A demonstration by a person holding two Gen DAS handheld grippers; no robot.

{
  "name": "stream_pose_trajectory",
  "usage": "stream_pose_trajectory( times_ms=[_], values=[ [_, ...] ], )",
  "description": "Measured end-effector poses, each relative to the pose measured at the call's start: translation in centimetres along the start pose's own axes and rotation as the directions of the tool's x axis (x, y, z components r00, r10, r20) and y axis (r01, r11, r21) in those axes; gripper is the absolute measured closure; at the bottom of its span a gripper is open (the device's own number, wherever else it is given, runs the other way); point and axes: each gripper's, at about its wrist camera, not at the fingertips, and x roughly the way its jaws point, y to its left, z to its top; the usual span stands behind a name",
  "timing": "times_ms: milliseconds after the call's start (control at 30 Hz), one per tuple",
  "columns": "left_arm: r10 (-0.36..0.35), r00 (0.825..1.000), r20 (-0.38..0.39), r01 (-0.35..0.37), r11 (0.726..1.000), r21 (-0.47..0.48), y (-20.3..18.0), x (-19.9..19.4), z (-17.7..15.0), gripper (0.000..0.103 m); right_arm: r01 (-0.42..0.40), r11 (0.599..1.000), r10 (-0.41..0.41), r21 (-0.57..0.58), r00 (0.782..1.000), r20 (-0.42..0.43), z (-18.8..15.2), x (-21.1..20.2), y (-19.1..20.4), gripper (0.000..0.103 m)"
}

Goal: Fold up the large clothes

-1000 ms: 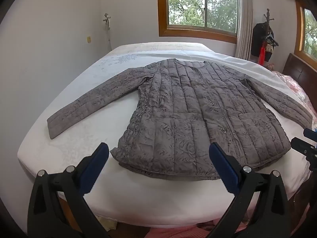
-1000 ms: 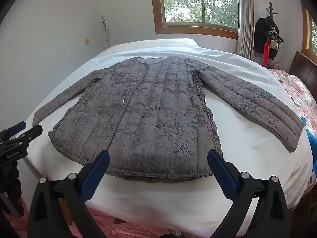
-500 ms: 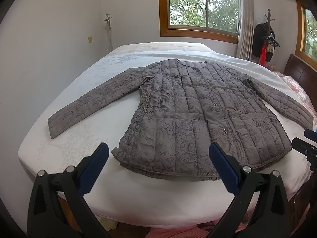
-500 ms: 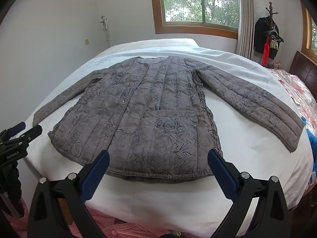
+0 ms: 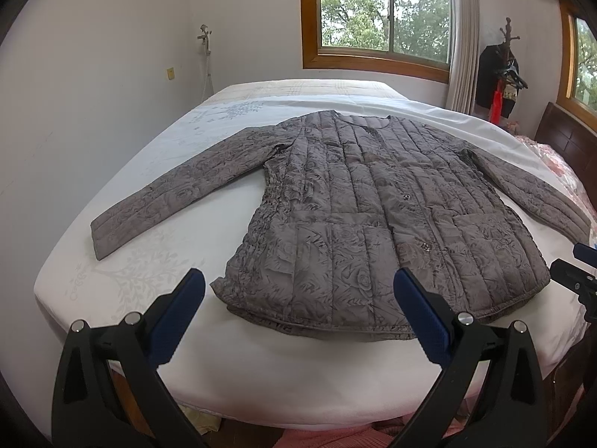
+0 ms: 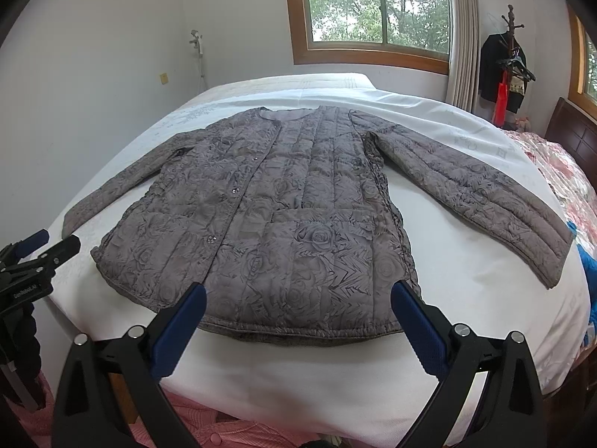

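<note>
A grey quilted jacket with a rose pattern lies flat and buttoned on a white bed, both sleeves spread out to the sides; it fills the middle of the right wrist view too. My left gripper hovers open in front of the hem's left part, apart from the cloth. My right gripper hangs open before the hem's right part, holding nothing. Each gripper shows at the edge of the other's view: the right one, the left one.
A wall runs close along the bed's left side. A window is behind the bed. A coat rack with dark clothes stands at the back right, by a dark wooden headboard and pink floral bedding.
Both grippers have drifted very slightly; the jacket sits a touch higher and nearer in both views. The jacket itself has not moved and both grippers stay open.
</note>
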Motion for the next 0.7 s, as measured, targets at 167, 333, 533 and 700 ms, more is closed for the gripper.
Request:
stream_pose_trajectory(
  times_ms=[167, 333, 533, 700],
  values=[
    [0.0, 1.0, 0.001, 0.0, 1.0, -0.001, 0.03, 0.09, 0.08, 0.003, 0.0, 1.0, 0.0, 0.002, 1.0, 0.0, 0.01, 0.01, -0.14, 0.004],
    [0.0, 1.0, 0.0, 0.0, 1.0, -0.003, 0.17, 0.04, 0.1, 0.003, 0.001, 1.0, -0.001, 0.001, 1.0, -0.001, 0.03, 0.04, -0.03, 0.004],
    [0.003, 1.0, 0.002, -0.003, 1.0, -0.002, 0.18, -0.06, 0.02, 0.003, -0.001, 1.0, 0.001, 0.0, 1.0, 0.001, -0.03, 0.03, -0.03, 0.004],
    [0.004, 1.0, 0.003, -0.004, 1.0, -0.002, 0.21, -0.07, -0.02, 0.003, 0.0, 1.0, 0.0, 0.001, 1.0, 0.001, -0.01, 0.06, 0.04, 0.004]
  ],
)
